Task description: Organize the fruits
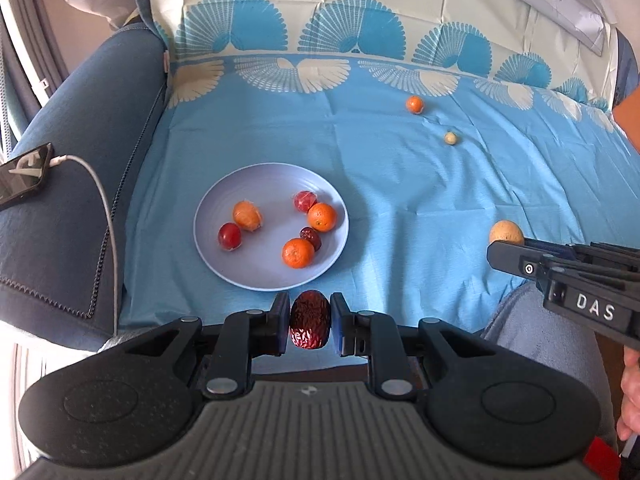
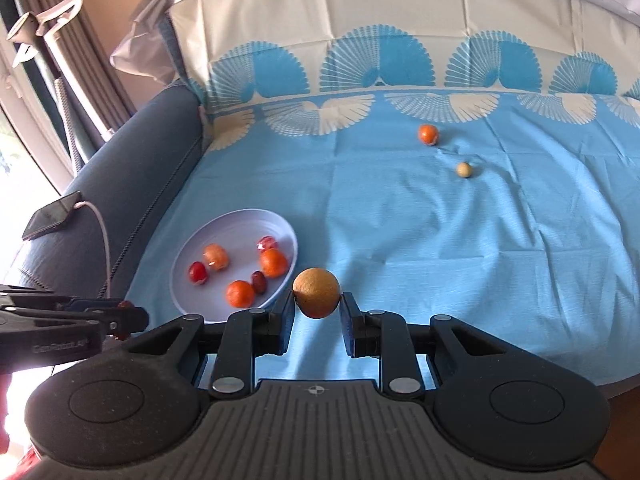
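Two grippers: we see both clamped on fruit.
Left gripper (image 1: 310, 322): pinching wrinkled dark-red date (image 1: 310, 325).
Right gripper (image 2: 318, 310): squeezing round tan-orange fruit (image 2: 316, 292), near pale blue plate (image 2: 240, 220).

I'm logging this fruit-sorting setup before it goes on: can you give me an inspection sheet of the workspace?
Surface: blue patterned cloth spread over a blue sofa.
Job's things: plate holding six fruits; small orange and pale round fruit loose on the cloth.
Clutter: phone on the armrest.
Grippers: left gripper shut on a red date; right gripper shut on a tan-orange round fruit.
Cables: white charging cable plugged into the phone.
Surroundings: curtain at left.
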Demonstrator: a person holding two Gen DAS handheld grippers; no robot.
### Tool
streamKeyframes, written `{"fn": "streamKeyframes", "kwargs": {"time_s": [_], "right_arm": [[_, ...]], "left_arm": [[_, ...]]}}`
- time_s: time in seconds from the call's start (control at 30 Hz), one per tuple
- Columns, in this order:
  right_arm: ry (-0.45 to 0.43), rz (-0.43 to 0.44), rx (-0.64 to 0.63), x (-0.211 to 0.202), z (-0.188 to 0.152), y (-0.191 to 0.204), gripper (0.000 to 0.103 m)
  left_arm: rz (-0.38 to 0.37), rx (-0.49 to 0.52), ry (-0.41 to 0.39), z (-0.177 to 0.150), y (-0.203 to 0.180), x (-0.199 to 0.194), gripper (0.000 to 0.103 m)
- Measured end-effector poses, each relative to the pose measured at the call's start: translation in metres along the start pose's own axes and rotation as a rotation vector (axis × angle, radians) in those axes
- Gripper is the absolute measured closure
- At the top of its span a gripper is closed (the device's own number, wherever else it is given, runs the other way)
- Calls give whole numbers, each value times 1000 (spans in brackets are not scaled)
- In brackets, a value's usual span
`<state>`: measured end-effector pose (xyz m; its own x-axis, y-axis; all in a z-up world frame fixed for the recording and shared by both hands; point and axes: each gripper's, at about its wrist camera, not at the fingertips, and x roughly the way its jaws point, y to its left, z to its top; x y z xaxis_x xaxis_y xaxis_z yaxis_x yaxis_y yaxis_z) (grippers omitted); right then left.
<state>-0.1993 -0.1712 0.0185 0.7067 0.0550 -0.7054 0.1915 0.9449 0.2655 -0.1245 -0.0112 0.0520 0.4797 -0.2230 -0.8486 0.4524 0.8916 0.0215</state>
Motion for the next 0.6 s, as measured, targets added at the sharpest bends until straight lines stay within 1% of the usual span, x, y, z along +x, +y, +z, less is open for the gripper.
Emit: {"fn": "streamKeyframes", "kwargs": {"time_s": [0.13, 0.3, 0.47, 0.6], "right_arm": [[-25, 31, -73, -27, -13, 32, 77], [-56, 41, -159, -50, -27, 63, 77], [-91, 35, -217, -70, -37, 80, 77], [-99, 38, -234, -79, -41, 86, 77]], "left_arm": [[19, -32, -26, -16, 8, -20, 80], [29, -30, -76, -33, 10, -45, 80], [26, -43, -107, -45, 13, -62, 80], [28, -41, -131, -51, 14, -73, 80]]}}
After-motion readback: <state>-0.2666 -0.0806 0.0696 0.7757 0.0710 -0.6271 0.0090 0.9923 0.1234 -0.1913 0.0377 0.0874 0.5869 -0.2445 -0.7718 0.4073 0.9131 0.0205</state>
